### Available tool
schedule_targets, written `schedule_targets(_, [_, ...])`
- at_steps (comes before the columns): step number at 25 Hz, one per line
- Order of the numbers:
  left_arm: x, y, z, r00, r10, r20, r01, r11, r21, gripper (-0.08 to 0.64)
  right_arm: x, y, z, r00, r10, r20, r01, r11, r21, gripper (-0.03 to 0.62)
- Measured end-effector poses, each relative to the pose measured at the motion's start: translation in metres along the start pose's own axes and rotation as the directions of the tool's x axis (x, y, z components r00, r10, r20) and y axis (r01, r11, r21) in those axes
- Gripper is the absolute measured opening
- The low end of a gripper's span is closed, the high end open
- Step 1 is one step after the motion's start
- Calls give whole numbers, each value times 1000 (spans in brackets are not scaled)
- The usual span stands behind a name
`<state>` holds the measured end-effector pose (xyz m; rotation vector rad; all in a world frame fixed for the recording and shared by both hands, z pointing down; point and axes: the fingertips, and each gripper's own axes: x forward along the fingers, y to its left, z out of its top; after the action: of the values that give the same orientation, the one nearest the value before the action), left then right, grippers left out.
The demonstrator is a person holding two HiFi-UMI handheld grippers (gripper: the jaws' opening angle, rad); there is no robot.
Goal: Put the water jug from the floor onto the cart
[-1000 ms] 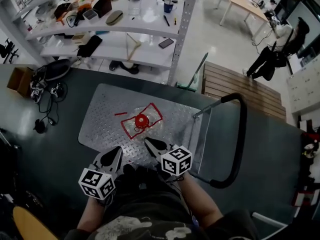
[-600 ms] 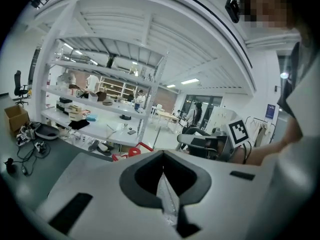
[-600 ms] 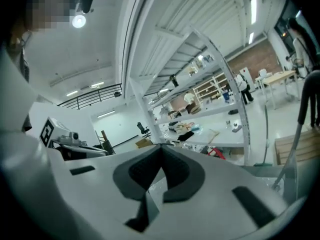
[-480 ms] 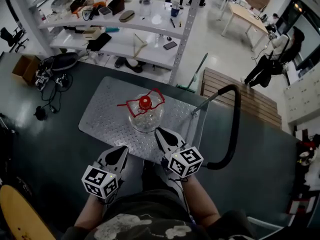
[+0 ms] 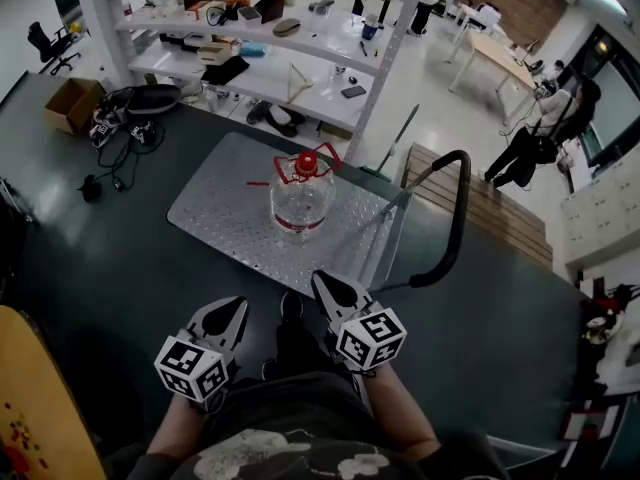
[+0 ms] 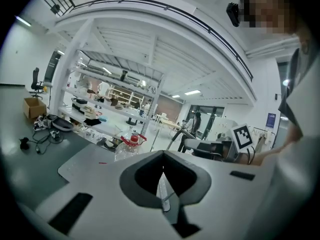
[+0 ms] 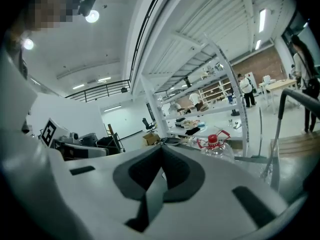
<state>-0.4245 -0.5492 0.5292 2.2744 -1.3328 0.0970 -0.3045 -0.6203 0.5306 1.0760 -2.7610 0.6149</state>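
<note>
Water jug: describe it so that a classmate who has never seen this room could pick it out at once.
In front of the white shelving rack sits a flat cart with a checker-plate metal top. The water jug stands upright on it: clear plastic, red cap and red carrying handle, the only thing on the cart.
</note>
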Motion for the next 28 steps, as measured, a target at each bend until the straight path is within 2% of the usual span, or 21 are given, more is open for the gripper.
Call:
schedule_targets(5, [-24,-20,-5,999,5,35,-5,1000,6,8,-40,16,-11,1000,-11,-6,11,1000,-26,-8])
schedule_targets(9, [-28,-44,-9,999,3,44,-5,999,45,8,-65,11,-18,1000,-25,11,25,1000,1,-8])
schedule_targets(13, [-36,-79,-15,999,3,53,-7,998,68,8,-96,14,-21,999,-7,41,6,1000,10,-8])
schedule_targets(22, [-48,-202,-48,996,-5,89,-3,996,91,8,-232,11,-32,997,-2,71,4,999,-33,-8])
schedule_targets(28, [-64,-286,-85,994,-6,111,-4,996,88,8,-331,3,-57,999,-16,42,19,998,-56,-8])
